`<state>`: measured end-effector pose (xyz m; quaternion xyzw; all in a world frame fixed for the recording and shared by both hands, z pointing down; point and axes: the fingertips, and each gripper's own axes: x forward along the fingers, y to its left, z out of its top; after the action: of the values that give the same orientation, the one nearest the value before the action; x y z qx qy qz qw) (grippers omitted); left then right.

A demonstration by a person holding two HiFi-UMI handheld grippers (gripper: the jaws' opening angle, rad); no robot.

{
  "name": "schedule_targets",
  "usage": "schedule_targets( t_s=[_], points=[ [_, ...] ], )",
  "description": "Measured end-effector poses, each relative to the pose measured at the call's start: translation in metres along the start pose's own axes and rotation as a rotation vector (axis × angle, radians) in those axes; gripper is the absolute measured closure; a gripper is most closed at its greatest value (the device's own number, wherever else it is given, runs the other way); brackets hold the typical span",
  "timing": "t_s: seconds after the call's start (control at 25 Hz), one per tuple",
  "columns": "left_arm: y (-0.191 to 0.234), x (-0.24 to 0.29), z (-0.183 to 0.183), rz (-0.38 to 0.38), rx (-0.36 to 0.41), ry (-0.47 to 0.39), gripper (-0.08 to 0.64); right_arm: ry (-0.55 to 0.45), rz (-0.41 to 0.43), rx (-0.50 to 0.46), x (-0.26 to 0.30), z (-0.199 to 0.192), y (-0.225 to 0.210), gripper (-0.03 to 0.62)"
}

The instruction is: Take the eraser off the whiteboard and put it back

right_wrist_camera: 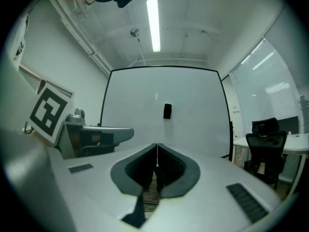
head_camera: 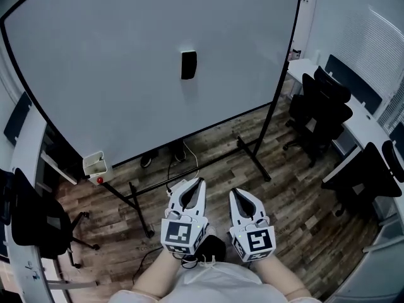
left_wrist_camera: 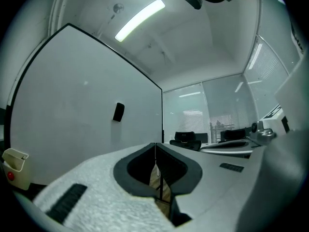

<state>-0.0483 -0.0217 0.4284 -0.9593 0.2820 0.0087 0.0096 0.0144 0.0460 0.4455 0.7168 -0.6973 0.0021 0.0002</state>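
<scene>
Black eraser (head_camera: 189, 65) stuck near the middle of the whiteboard (head_camera: 113, 81), well apart from both grippers, left gripper (head_camera: 200, 182) and right gripper (head_camera: 232, 193) side by side, jaws closed and empty, stand's feet (head_camera: 254, 160) and cable (head_camera: 183, 164) between, office chairs (head_camera: 320, 109) crowding the right, another chair (head_camera: 35, 223) at left, open wood floor (head_camera: 297, 197) ahead-right.

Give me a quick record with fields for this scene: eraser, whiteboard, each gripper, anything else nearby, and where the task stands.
eraser: black, stuck on the board's face, near the middle, untouched
whiteboard: blank, on a black floor stand
left gripper: jaws together, nothing between them, apart from the board
right gripper: jaws together, nothing between them, beside the left one
white box: at the board's lower left corner
office chairs: black, at desks on the right
task stage: eraser not yet taken off
</scene>
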Motion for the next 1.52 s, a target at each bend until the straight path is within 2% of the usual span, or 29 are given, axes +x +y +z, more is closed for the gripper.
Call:
schedule_targets(
  t_s=[0.36, 0.6, 0.96, 1.12, 1.28, 1.32, 1.4, 1.52],
  points=[
    [0.071, 0.127, 0.016, 0.061, 0.024, -0.034, 0.543, -0.016, 0.02, 0.006, 0.132, 0.015, -0.071, 0.565],
    [0.111, 0.177, 0.026, 0.111, 0.043, -0.054, 0.543, -0.028, 0.06, 0.008, 0.199, 0.027, -0.098, 0.565],
    [0.154, 0.217, 0.048, 0.304, 0.106, -0.081, 0.541, -0.06, 0.207, -0.024, 0.269, 0.043, -0.125, 0.565],
    [0.166, 0.227, 0.057, 0.422, 0.089, -0.091, 0.541, -0.053, 0.304, -0.034, 0.292, 0.047, -0.134, 0.565],
    [0.171, 0.24, 0.065, 0.501, 0.103, -0.12, 0.54, -0.058, 0.389, -0.049, 0.307, 0.053, -0.14, 0.565],
    [0.173, 0.242, 0.067, 0.519, 0.107, -0.124, 0.532, -0.057, 0.409, -0.05, 0.31, 0.054, -0.141, 0.565],
    [0.176, 0.248, 0.072, 0.545, 0.11, -0.117, 0.421, -0.055, 0.443, -0.047, 0.316, 0.054, -0.142, 0.565],
    [0.186, 0.256, 0.083, 0.584, 0.145, -0.113, 0.371, -0.052, 0.477, -0.033, 0.324, 0.053, -0.143, 0.565]
  ],
)
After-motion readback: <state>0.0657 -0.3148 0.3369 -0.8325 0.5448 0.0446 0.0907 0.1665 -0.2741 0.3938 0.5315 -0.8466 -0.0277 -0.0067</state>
